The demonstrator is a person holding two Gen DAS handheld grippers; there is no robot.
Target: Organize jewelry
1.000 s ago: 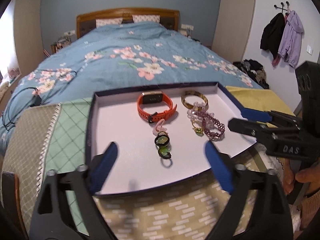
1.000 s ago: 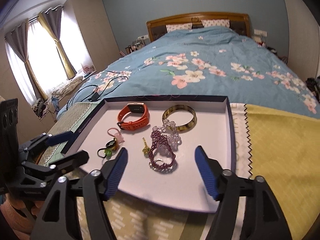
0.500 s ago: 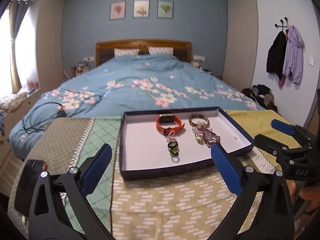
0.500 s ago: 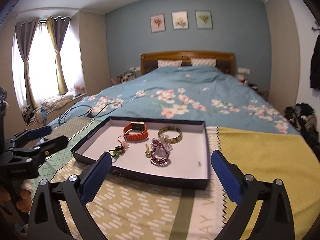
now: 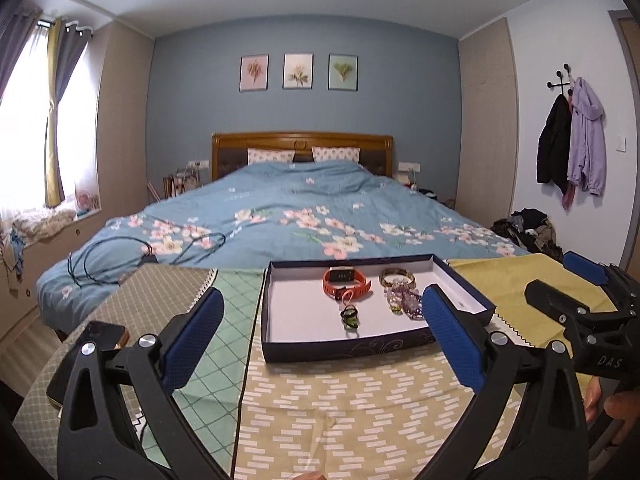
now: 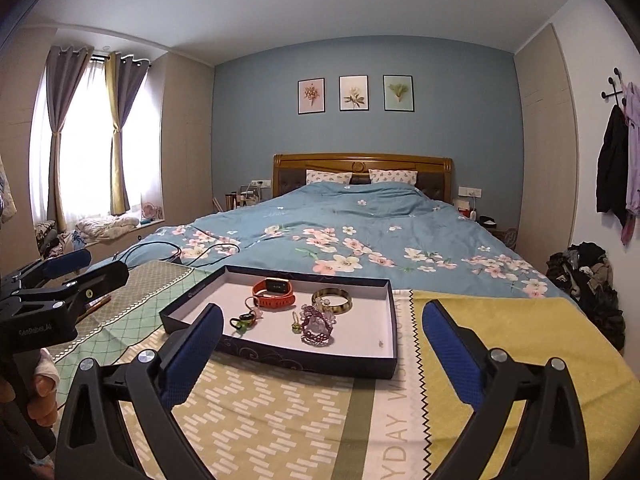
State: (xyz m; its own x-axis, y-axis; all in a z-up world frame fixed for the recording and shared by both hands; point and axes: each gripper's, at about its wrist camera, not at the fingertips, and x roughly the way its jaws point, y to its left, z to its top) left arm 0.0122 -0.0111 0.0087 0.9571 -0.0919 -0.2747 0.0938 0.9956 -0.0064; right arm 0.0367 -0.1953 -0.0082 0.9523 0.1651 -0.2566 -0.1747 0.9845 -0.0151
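A: How much of the sorting can be judged as done?

B: Nearly all, it seems. The jewelry is gathered in the shallow dark-blue cardboard tray with a white floor, which is set on the patterned cloths at the foot of the bed. An orange rubber smartwatch band, a gold bangle, a purple beaded bracelet and small green-stoned rings are seen inside. Nothing is seen loose outside, though tidying within the tray may be left.

A: And the grippers?

B: The left gripper and the right gripper are held short of the tray, fingers spread wide, nothing between them.

A: Any writing?

B: "DAS" is read on the right gripper's body, and "YDAY" on the cloth; the rest is cut off.
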